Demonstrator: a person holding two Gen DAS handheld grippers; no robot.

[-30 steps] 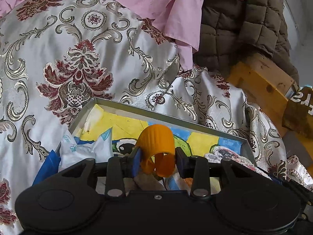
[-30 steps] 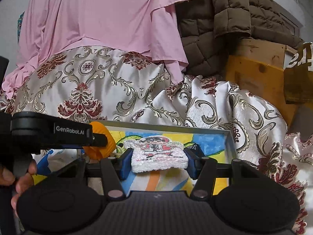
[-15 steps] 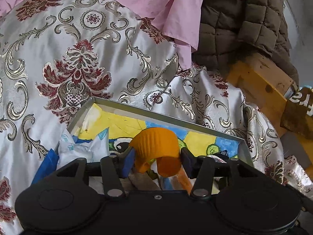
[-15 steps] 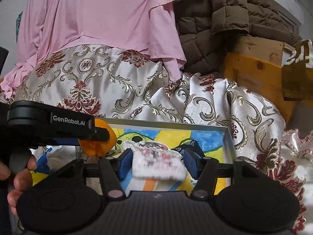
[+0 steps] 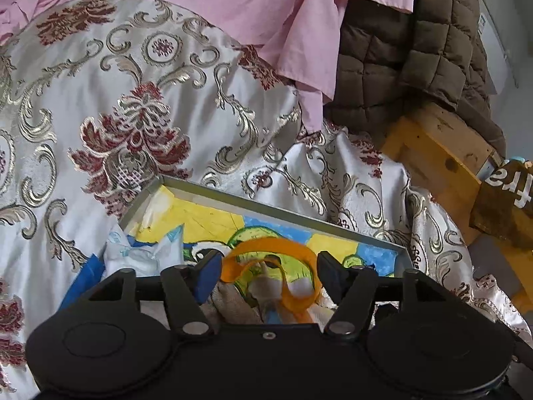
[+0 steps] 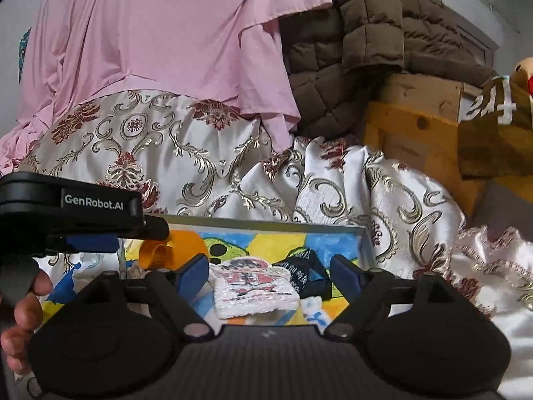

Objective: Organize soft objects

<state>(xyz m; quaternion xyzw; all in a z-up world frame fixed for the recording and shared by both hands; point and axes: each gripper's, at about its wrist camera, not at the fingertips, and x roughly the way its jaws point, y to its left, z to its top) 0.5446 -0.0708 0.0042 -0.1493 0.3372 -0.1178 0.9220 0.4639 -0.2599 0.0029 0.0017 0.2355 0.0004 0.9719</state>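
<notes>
Orange flexible band (image 5: 266, 260) sat loose between left gripper's (image 5: 269, 271) just-opening jaws over the shallow painted tray (image 5: 213, 196), snag risk; right gripper (image 6: 268, 276) just opened wide off the white knitted patch (image 6: 255, 286).

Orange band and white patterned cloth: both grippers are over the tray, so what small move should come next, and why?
Probably lift both grippers back from the tray. The right gripper has just opened and stands clear of the white patterned cloth, which lies in the tray. The left gripper has also been opening; the orange band is spreading out between its pads, seemingly released.
</notes>
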